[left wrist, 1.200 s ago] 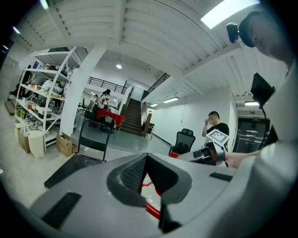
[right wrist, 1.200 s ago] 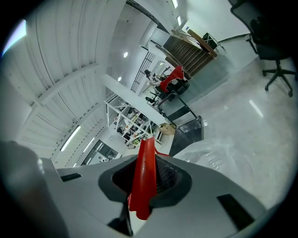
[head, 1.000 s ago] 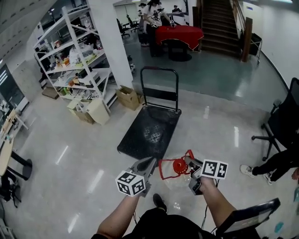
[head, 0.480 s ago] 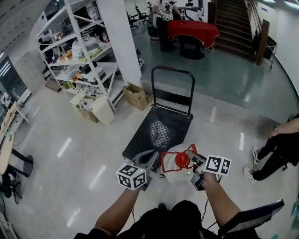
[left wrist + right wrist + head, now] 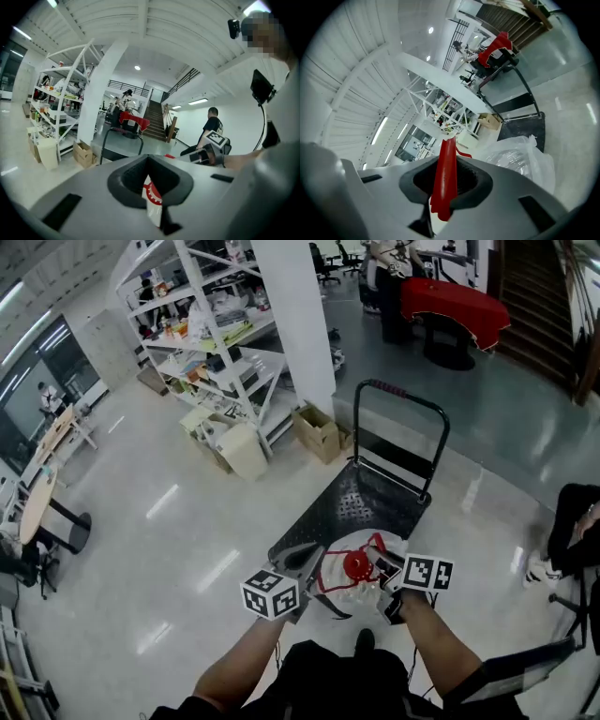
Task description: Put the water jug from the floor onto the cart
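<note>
The water jug [image 5: 354, 585] is a clear bottle in a plastic wrap with a red cap and a red carrying frame. It hangs between my two grippers, over the near end of the black cart deck [image 5: 349, 506]. My left gripper [image 5: 305, 563] is shut on the jug's left side, pinching a white-and-red strip [image 5: 151, 194]. My right gripper [image 5: 382, 570] is shut on the red handle [image 5: 445, 171]. In the right gripper view the wrapped jug [image 5: 520, 159] bulges past the jaws, with the cart [image 5: 524, 127] behind it. The cart's push bar [image 5: 398, 395] stands at its far end.
A white column [image 5: 300, 315] and loaded white shelving [image 5: 202, 329] stand left of the cart, with a cardboard box [image 5: 319, 427] and a white bin [image 5: 244, 448] on the floor. A person's legs [image 5: 567, 521] are at the right. A red-draped table [image 5: 455, 306] stands beyond.
Both grippers have carried the jug forward across the floor. The cart has come much closer, and the jug now hangs over its near end instead of over bare floor.
</note>
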